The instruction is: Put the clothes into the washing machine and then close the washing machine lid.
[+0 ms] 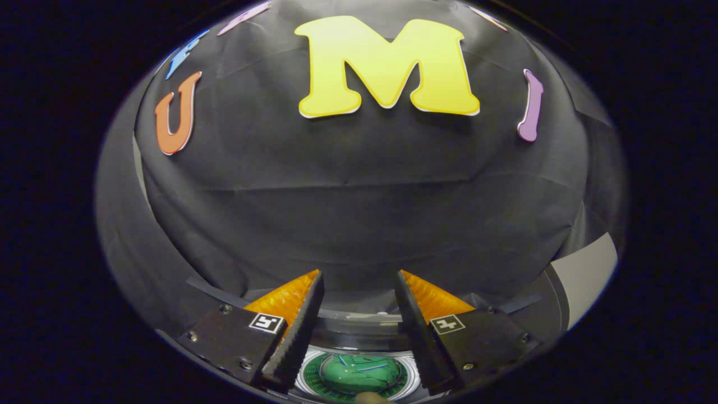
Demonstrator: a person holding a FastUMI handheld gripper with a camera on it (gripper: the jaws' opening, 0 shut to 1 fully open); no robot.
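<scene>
My gripper (359, 276) is open, its two orange-and-black fingers (289, 314) spread apart with nothing between them. Below and between the fingers I look down into the washing machine's round drum (359, 375), with a shiny green bottom and a pale ring around it. A dark curved rim of the machine's opening (359, 328) runs just beyond the fingers. A small tan bit of cloth (373, 398) shows at the near side of the drum, mostly hidden. I cannot make out the lid.
The booth's black cloth wall (359, 196) rises close ahead of the fingers. To the right, a grey panel edge (586, 275) stands beside the cloth.
</scene>
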